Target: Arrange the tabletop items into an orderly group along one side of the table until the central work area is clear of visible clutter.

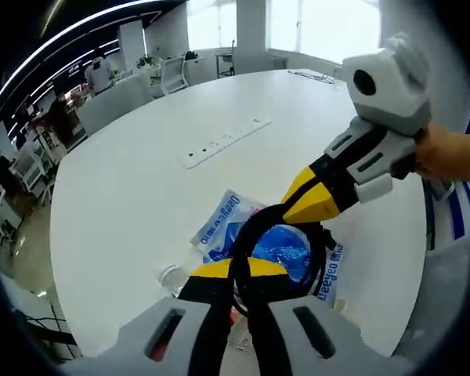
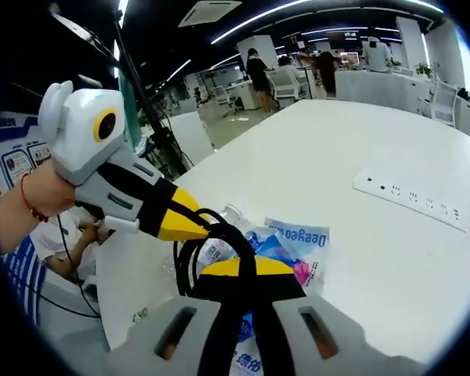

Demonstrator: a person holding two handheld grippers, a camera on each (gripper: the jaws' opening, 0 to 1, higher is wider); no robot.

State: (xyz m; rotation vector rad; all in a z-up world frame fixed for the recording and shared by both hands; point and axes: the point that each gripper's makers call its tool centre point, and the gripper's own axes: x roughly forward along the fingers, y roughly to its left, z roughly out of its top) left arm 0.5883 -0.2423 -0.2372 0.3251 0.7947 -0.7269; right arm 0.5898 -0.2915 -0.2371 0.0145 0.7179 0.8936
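Left gripper view has a blue-and-white printed plastic packet (image 1: 286,249) lying flat on the round white table (image 1: 141,188), near its edge, with a clear plastic bottle (image 1: 171,276) beside it. A black cable loop (image 1: 251,235) arches over the packet. The left gripper (image 1: 233,276) has its yellow-tipped jaws together, and the cable seems pinched between them. The right gripper (image 1: 294,207), entering from the right in a person's hand (image 1: 446,153), also meets the loop; I cannot tell how its jaws stand. Farther back lies a white power strip (image 1: 223,142). Right gripper view shows the same packet (image 2: 286,243), loop (image 2: 189,251) and strip (image 2: 411,200), plus the right gripper (image 2: 239,270) and left gripper (image 2: 189,223).
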